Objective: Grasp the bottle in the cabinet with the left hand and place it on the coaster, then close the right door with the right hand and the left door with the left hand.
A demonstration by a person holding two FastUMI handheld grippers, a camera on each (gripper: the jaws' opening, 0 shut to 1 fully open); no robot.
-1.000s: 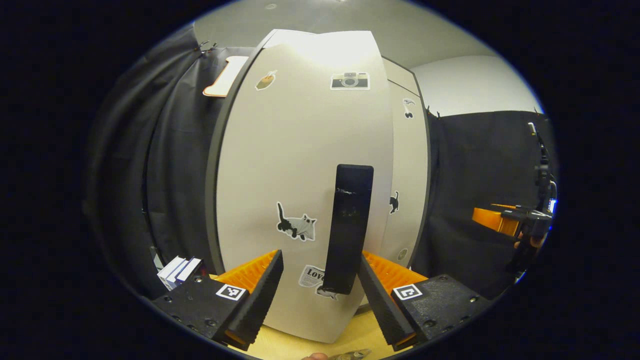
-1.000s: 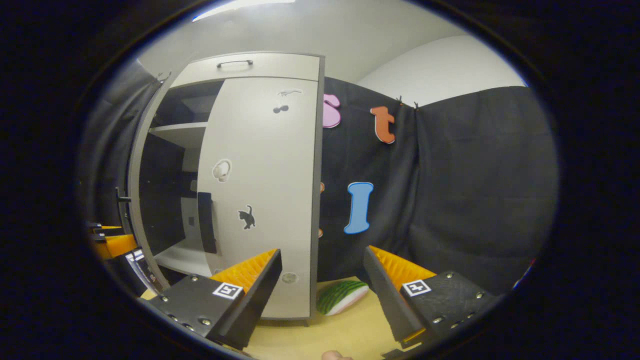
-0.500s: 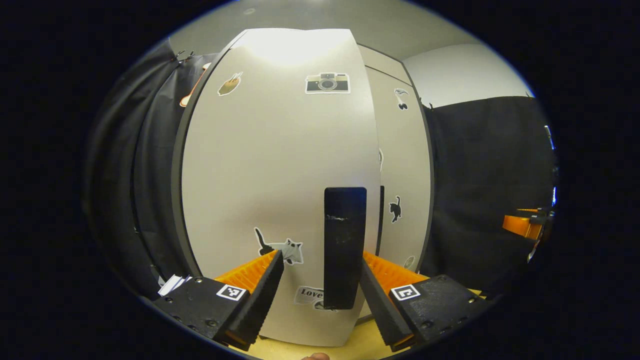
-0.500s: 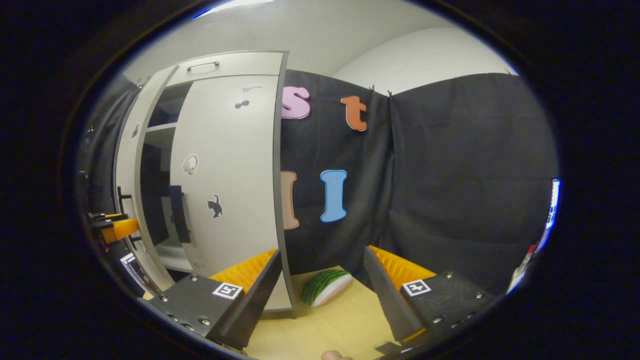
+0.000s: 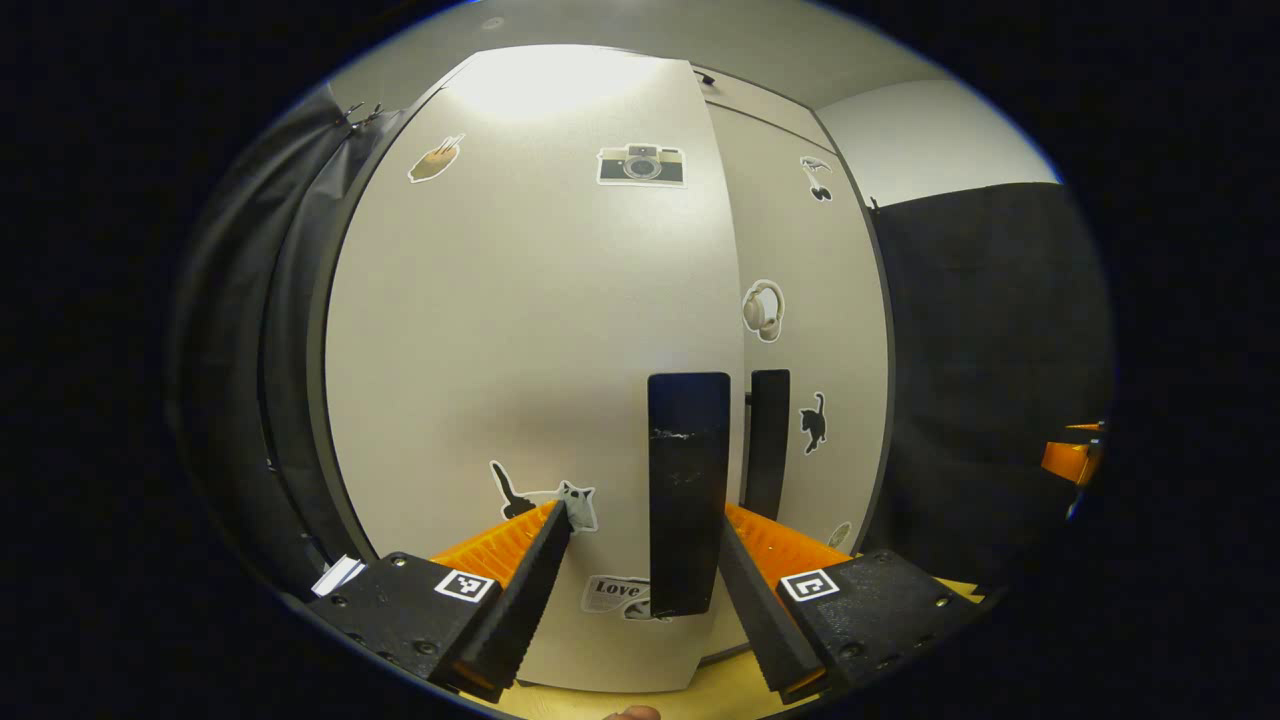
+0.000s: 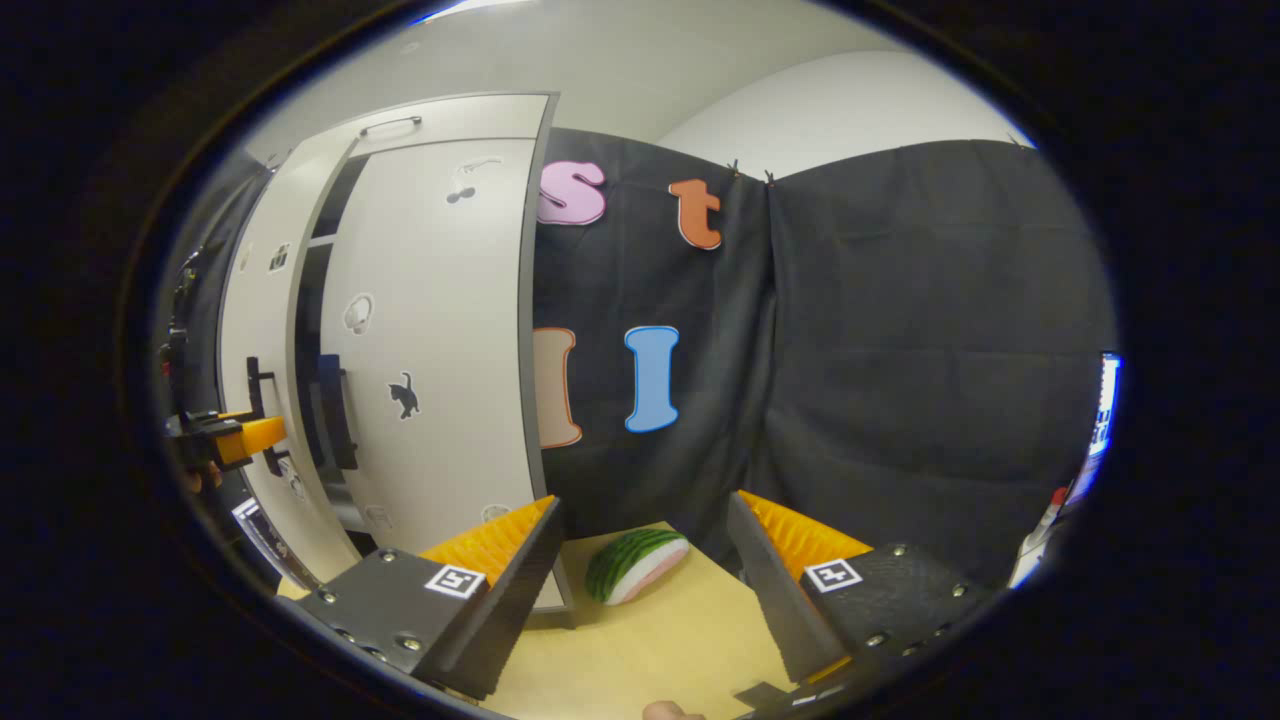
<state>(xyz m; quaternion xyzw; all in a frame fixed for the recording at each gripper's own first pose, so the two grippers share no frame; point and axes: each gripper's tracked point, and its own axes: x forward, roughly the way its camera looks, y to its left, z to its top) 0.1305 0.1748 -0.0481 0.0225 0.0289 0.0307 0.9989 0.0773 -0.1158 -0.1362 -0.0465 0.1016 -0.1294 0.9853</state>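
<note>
The pale cabinet's left door (image 5: 520, 340), covered in stickers, stands close in front of my left gripper (image 5: 643, 515). This gripper is open, and the door's black handle (image 5: 688, 490) stands between its fingers, close to the right finger without being pinched. The right door (image 5: 810, 330) and its handle (image 5: 768, 440) lie just beyond. In the right gripper view the right door (image 6: 430, 330) is flush with the cabinet, and a narrow dark gap (image 6: 305, 340) separates it from the left door (image 6: 255, 330). My right gripper (image 6: 643, 505) is open with nothing in it, off to the cabinet's right.
A toy watermelon slice (image 6: 635, 565) lies on the yellow table (image 6: 640, 650) beside the cabinet's right corner. Something white (image 5: 338, 575) lies at the cabinet's lower left. Black cloth walls surround the booth. The other gripper (image 6: 235, 440) appears at the left door.
The left door has swung further toward the cabinet, narrowing the dark opening to a slit. My right gripper has drawn back to the right, away from the right door.
</note>
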